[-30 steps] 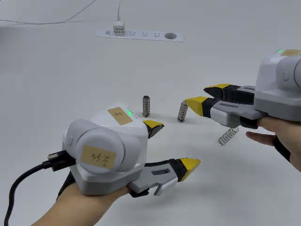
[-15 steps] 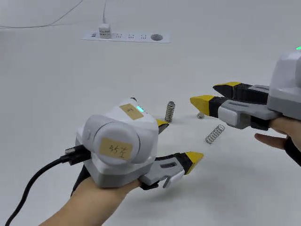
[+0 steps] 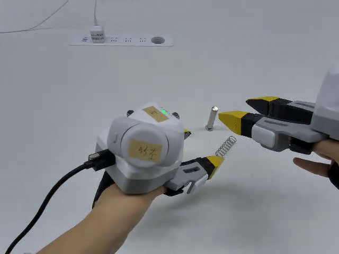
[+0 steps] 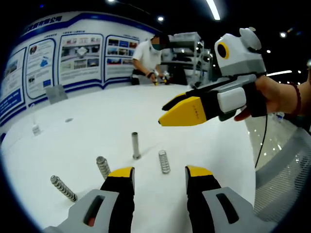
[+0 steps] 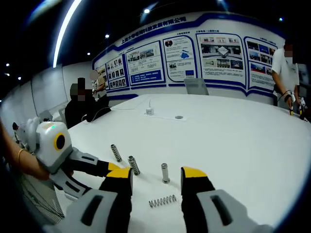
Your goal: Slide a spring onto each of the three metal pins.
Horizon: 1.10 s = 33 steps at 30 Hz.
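Observation:
A bare metal pin (image 3: 212, 117) stands upright on the white table (image 3: 63, 106). A loose spring (image 3: 226, 145) lies just in front of it. My left gripper (image 3: 200, 146) is open, and its near fingertip almost touches that spring. In the left gripper view the spring (image 4: 164, 161) lies just ahead of the jaws of my left gripper (image 4: 159, 172), with the pin (image 4: 135, 145) beyond it. Two pins wearing springs (image 4: 102, 166) (image 4: 63, 188) stand to the left. My right gripper (image 3: 241, 109) hovers open and empty right of the pin. Its own view shows the pin (image 5: 165, 173), the loose spring (image 5: 163, 200) and both sprung pins (image 5: 115, 152) (image 5: 133, 165).
A white power strip (image 3: 122, 39) with a plug and cable lies at the far edge. A black cable (image 3: 47, 201) trails from my left gripper toward the near left. People stand at benches in the background (image 4: 148, 60).
My left gripper has moved forward and right up to the loose spring and now covers the two sprung pins in the head view. The right gripper has drawn back right, uncovering the bare pin.

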Motion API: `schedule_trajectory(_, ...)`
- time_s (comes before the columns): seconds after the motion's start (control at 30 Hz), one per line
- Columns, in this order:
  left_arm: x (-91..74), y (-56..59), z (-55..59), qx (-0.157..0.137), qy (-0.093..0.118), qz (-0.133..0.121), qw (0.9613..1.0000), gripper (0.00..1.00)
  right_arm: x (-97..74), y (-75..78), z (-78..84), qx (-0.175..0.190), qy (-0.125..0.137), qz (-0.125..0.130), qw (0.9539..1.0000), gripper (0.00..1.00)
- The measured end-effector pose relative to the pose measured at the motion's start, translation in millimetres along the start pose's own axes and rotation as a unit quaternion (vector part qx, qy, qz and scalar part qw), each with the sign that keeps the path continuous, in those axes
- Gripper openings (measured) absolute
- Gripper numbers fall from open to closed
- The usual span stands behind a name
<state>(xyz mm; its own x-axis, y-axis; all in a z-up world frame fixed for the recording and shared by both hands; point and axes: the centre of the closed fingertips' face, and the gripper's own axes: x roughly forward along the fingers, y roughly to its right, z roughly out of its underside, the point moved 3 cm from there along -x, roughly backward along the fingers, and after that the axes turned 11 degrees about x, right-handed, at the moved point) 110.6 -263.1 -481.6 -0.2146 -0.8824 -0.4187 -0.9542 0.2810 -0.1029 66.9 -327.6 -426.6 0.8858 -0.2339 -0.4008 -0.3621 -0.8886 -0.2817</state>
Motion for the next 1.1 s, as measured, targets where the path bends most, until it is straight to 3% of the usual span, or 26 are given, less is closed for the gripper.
schedule_trajectory(0.1,8.1,2.5,4.1,-0.011,-0.004,0.003,0.9999,0.42,-4.5,1.9,0.5,0.004,0.003,0.004,1.0000,0.41)
schedule_trajectory(0.5,30.6,6.7,11.9,-0.004,-0.013,0.006,0.9999,0.32,-15.1,9.5,3.1,0.012,0.008,0.016,0.9998,0.41)
schedule_trajectory(1.1,47.8,11.3,20.0,-0.001,-0.035,0.010,0.9994,0.22,-19.9,19.8,12.1,0.019,0.002,0.033,0.9993,0.40)
